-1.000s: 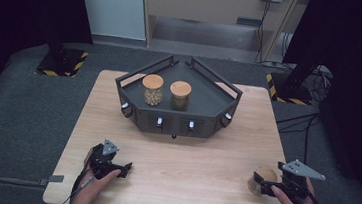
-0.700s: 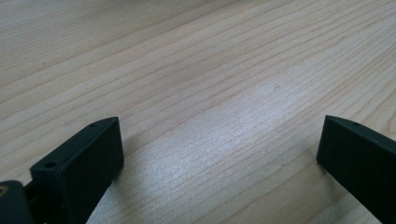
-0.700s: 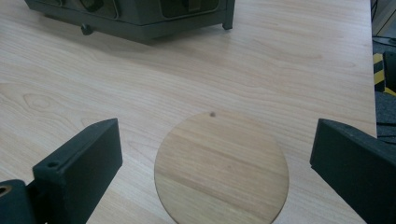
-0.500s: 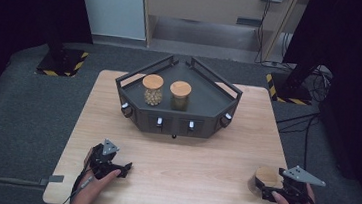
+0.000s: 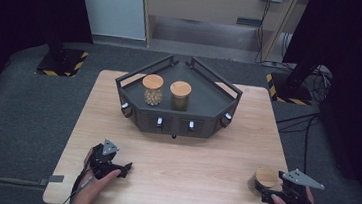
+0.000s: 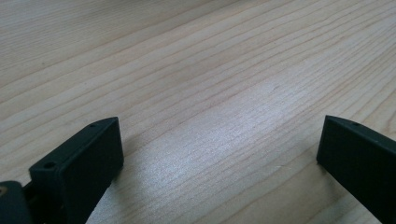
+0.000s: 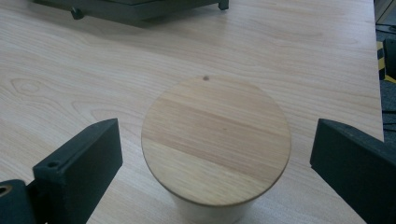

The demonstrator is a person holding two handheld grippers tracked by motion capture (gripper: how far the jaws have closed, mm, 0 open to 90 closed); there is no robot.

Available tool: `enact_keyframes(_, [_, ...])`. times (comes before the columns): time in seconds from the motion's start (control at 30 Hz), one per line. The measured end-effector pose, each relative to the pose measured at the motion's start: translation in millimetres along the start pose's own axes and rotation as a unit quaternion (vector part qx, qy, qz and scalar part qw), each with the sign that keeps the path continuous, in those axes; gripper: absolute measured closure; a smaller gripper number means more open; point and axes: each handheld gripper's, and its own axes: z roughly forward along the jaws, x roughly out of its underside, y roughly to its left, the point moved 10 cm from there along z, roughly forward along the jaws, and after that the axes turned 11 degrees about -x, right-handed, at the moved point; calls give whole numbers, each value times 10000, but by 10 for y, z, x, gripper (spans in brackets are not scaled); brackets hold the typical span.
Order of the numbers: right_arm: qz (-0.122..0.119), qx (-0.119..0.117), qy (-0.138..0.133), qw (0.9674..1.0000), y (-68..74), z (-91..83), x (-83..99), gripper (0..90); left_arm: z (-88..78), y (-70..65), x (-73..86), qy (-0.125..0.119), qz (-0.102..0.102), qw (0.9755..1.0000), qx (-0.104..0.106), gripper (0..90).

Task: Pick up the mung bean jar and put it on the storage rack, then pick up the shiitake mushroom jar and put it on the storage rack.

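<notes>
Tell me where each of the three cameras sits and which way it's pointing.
High view: above the near side, looking forward and down on the table; both forearms and both tongs, left and right.
Left gripper view: on the left tongs, close over bare wood; its two open jaws.
Right gripper view: on the right tongs, open around a jar.
High and right views share jar and tray.

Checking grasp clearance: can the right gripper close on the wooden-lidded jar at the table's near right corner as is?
Probably yes. The right gripper has its jaws spread wide either side of the round wooden-lidded jar, with gaps on both flanks and nothing between. The light wooden table around it is bare.
</notes>
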Motion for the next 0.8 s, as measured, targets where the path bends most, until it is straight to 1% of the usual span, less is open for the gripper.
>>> enact_keyframes(0.53, [35, 12, 50, 10000, -12, 26, 121, 25, 0, 0, 0, 1, 1, 10000, -1, 0])
enact_keyframes(0.73, [120, 35, 42, 9999, -41, 58, 168, 26, -1, -1, 1, 0, -2, 10000, -4, 0])
enact_keyframes(0.8, [106, 31, 35, 9999, -42, 73, 171, 26, -1, -1, 1, 0, -3, 10000, -4, 0])
